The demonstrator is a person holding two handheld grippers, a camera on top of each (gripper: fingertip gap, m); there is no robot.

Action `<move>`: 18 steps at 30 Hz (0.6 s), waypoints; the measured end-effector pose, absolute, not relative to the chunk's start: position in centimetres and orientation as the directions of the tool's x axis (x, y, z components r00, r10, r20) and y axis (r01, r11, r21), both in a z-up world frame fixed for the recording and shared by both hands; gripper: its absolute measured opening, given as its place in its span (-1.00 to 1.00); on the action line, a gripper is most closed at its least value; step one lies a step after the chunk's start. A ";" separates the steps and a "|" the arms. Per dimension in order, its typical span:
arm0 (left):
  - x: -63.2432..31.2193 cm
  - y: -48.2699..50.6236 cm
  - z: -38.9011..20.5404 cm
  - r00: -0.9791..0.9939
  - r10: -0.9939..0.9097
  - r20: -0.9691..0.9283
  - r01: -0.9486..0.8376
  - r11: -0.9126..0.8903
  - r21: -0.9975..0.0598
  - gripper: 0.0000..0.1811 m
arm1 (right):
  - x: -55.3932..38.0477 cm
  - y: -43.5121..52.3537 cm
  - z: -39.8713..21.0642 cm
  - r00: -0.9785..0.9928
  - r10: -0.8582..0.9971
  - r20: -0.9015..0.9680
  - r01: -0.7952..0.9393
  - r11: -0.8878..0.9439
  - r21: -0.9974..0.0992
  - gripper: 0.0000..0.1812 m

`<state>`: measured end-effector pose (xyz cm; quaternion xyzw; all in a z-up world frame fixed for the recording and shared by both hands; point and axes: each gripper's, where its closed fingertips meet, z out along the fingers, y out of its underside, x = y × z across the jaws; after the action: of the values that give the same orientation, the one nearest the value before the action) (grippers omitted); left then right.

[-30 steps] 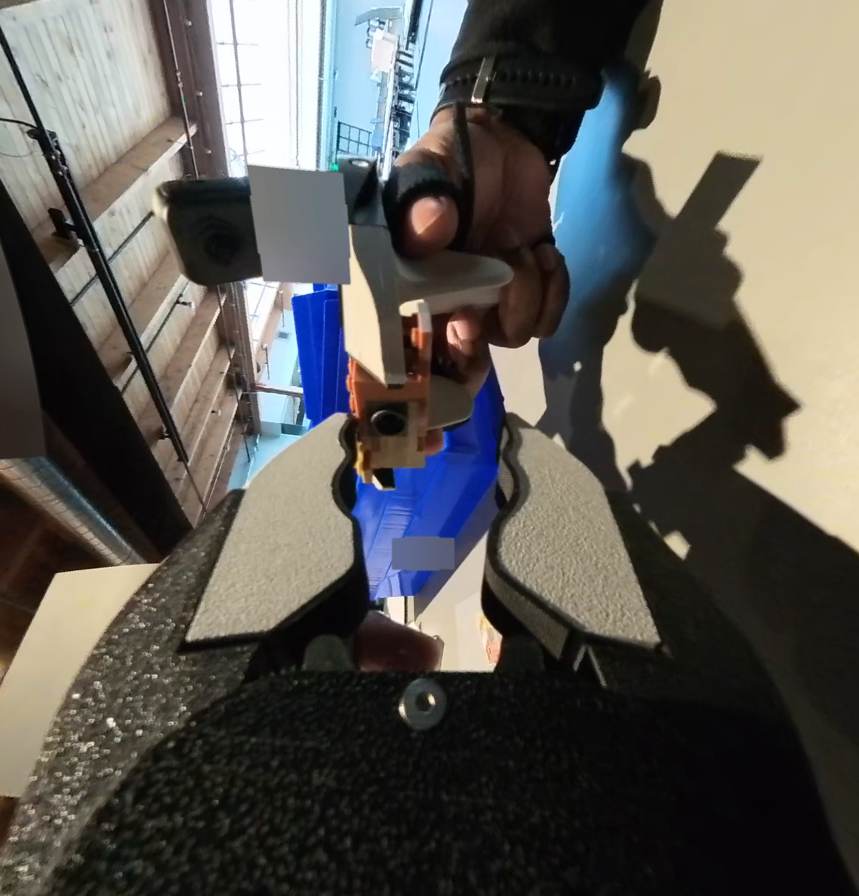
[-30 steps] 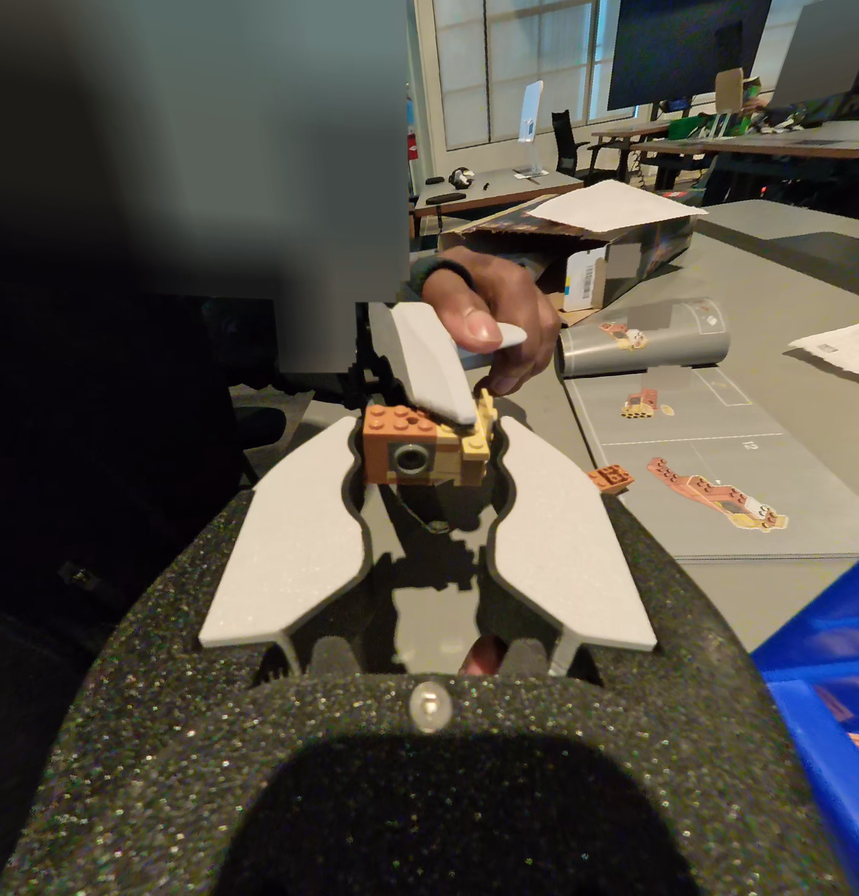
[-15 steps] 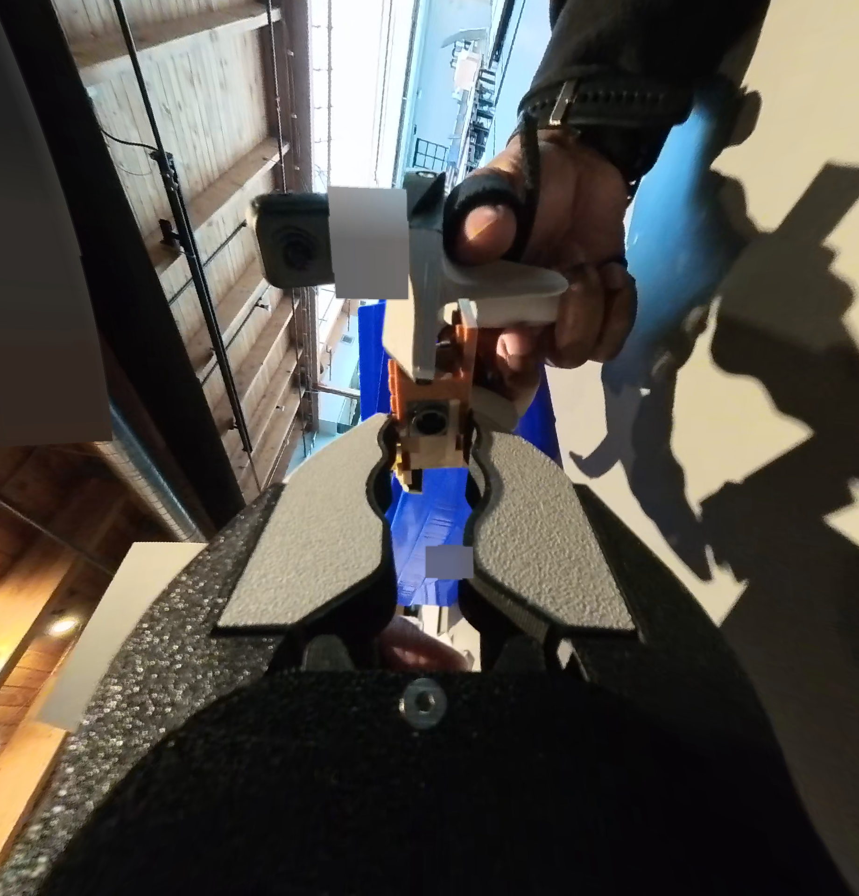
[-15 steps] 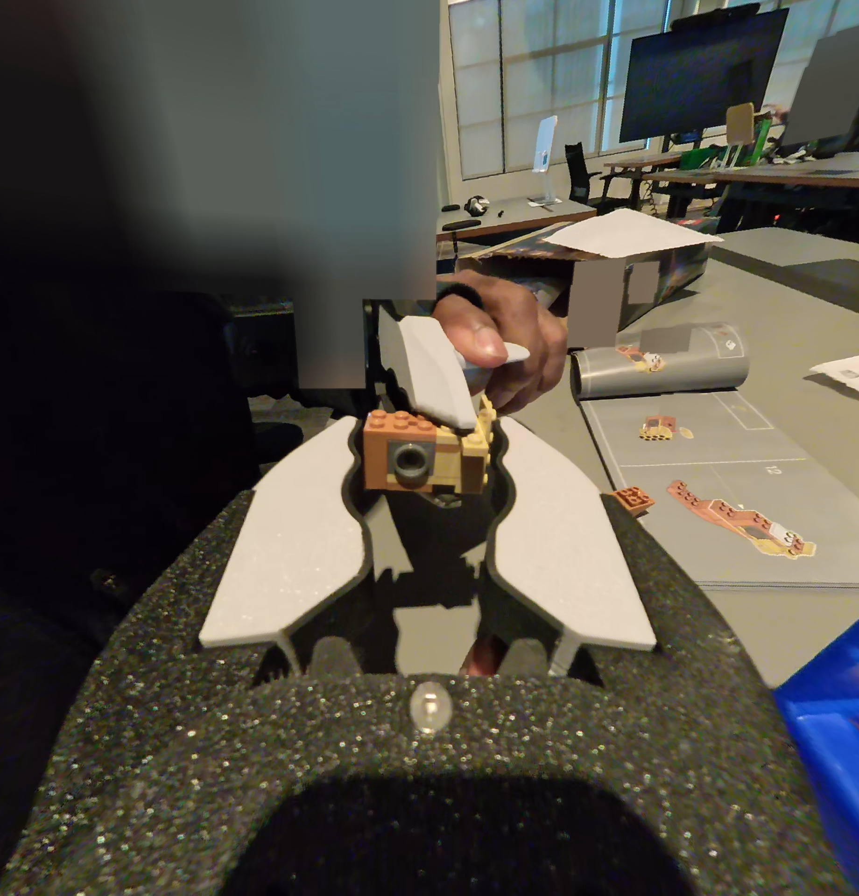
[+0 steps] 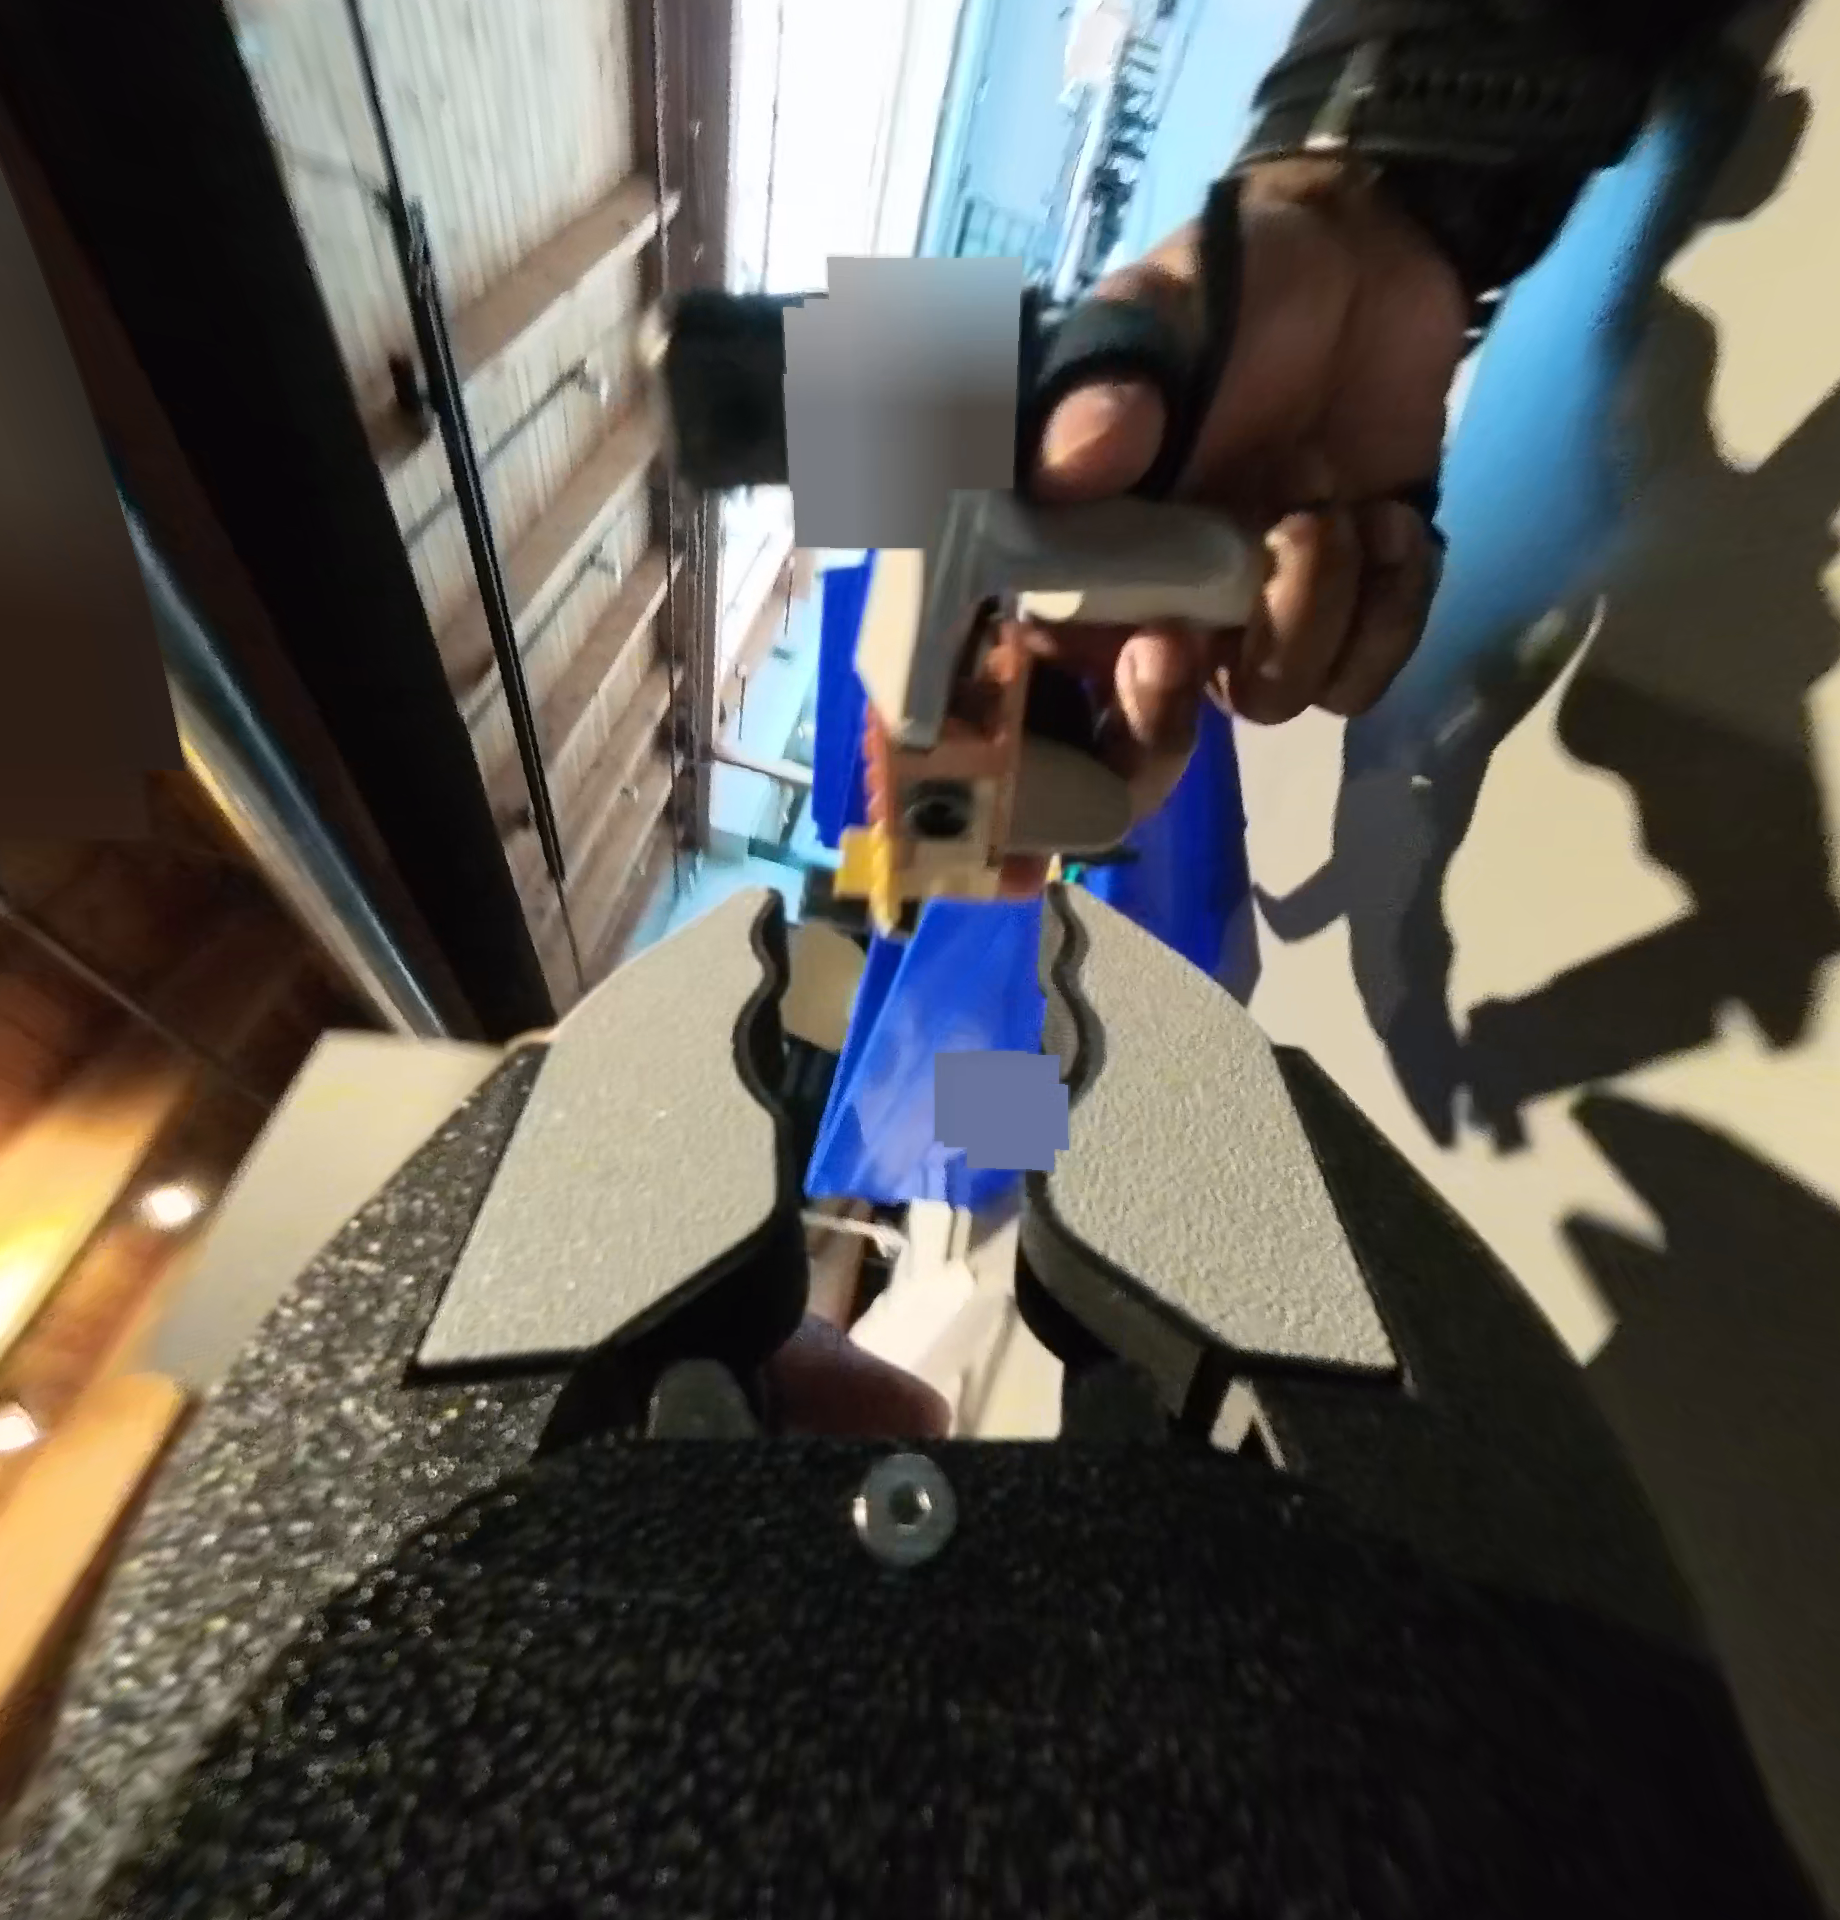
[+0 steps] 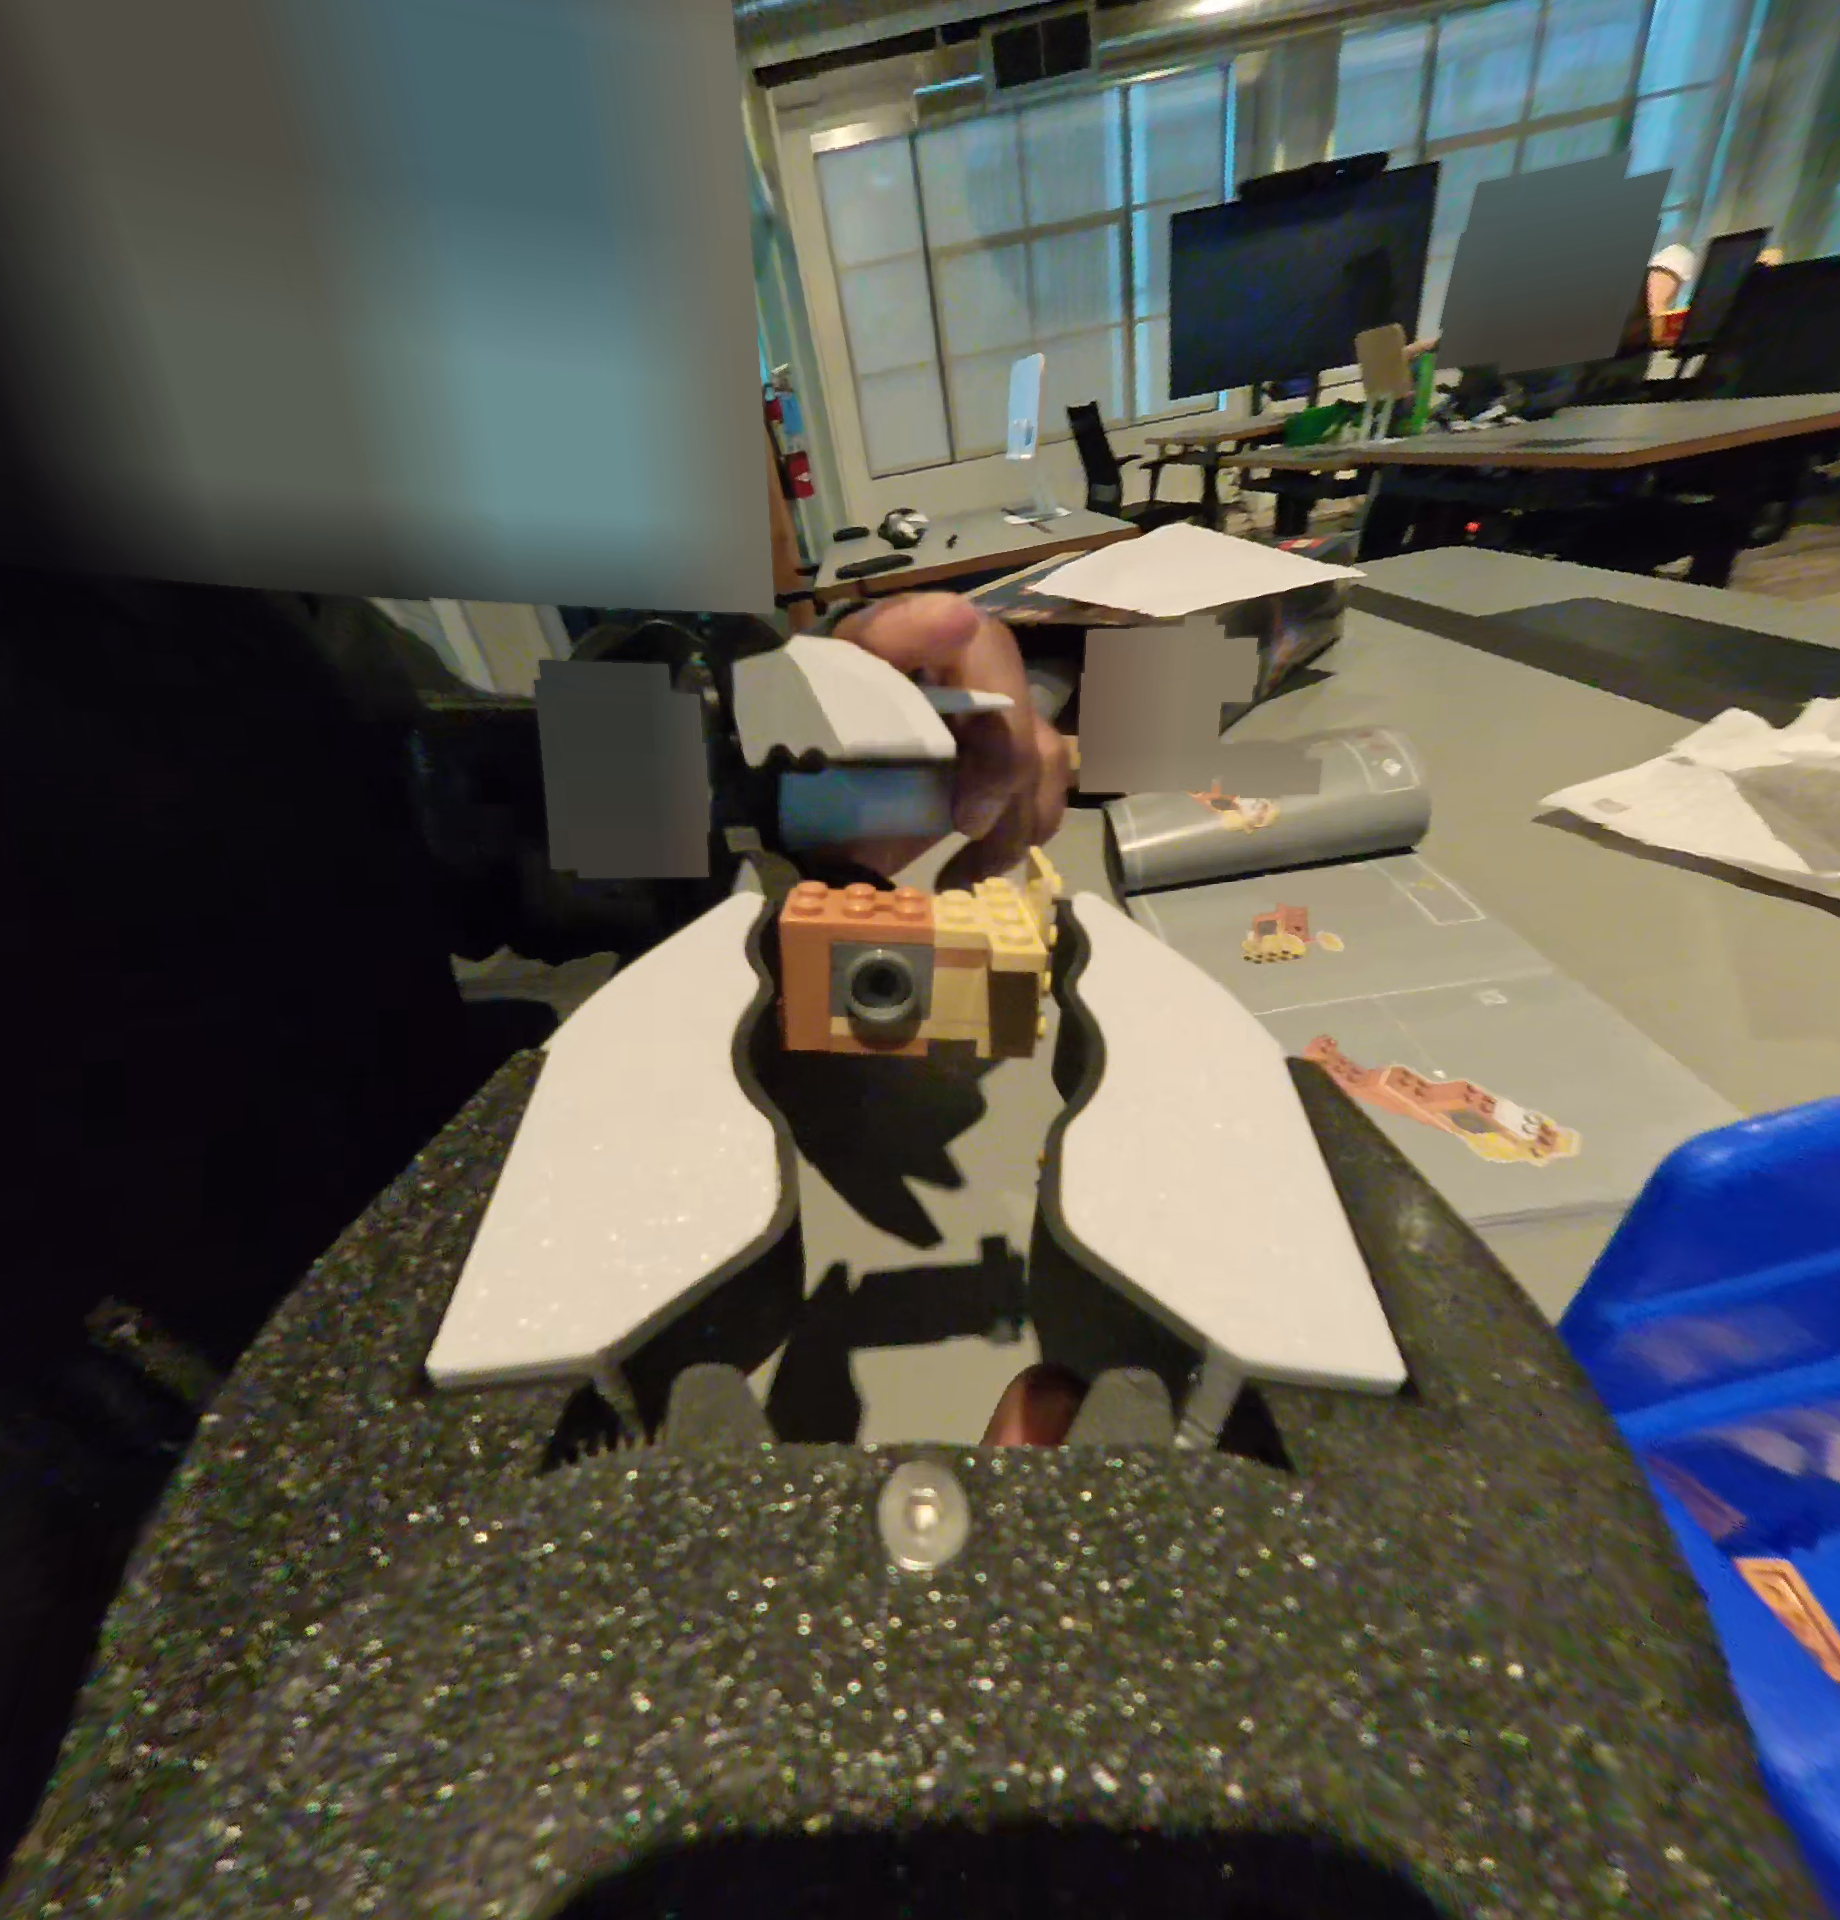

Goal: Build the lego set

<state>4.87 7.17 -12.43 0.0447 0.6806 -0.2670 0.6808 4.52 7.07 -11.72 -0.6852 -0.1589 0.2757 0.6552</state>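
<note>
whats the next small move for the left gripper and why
Probably swing the left gripper toward the blue bin for the next piece. Its jaws stand open and empty, just clear of the lego assembly, and the right gripper already holds that clamped between its fingertips.

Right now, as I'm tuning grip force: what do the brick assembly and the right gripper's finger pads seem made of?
Brick assembly: likely hard moulded plastic, smooth, faint sheen; crisp studs and edges. Finger pads of the right gripper: probably rigid light grey plastic, matte and grainy, with glinting specks; the black inner lining may be rubber.
</note>
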 end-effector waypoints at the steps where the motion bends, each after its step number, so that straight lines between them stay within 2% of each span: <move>1: 4.6 7.9 -12.2 -0.076 -0.342 -0.937 0.410 0.846 -0.342 -0.49 | 4.6 7.4 -11.8 0.810 0.562 -0.168 -0.140 -0.094 -0.986 -0.45; 5: 2.7 12.0 -11.9 -0.062 -0.519 -0.853 0.310 0.802 -0.511 -0.54 | 3.1 9.6 -13.1 0.869 0.473 -0.144 -0.080 -0.152 -0.985 -0.45; 8: 0.7 16.1 -12.1 0.011 -0.590 -0.807 0.189 0.794 -0.578 -0.58 | 0.6 12.1 -15.3 0.906 0.410 -0.111 -0.003 -0.255 -0.967 -0.45; 13: -3.1 21.8 -13.5 0.074 -0.717 -0.694 0.018 0.696 -0.718 -0.61 | -2.9 16.0 -18.9 0.922 0.377 0.095 0.241 -0.363 -0.900 -0.45; 15: -4.1 22.8 -14.8 0.068 -0.710 -0.701 -0.051 0.699 -0.713 -0.61 | -3.3 17.5 -19.6 0.917 0.360 0.174 0.315 -0.383 -0.868 -0.45; 18: -4.9 23.7 -16.9 0.025 -0.680 -0.733 -0.151 0.722 -0.675 -0.61 | -4.0 19.2 -20.5 0.913 0.360 0.190 0.344 -0.436 -0.832 -0.45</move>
<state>-4.86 23.75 -16.88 -0.3111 0.6673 -0.2051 0.6449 -3.95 19.18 -20.51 -0.8472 -0.2079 0.0081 0.4888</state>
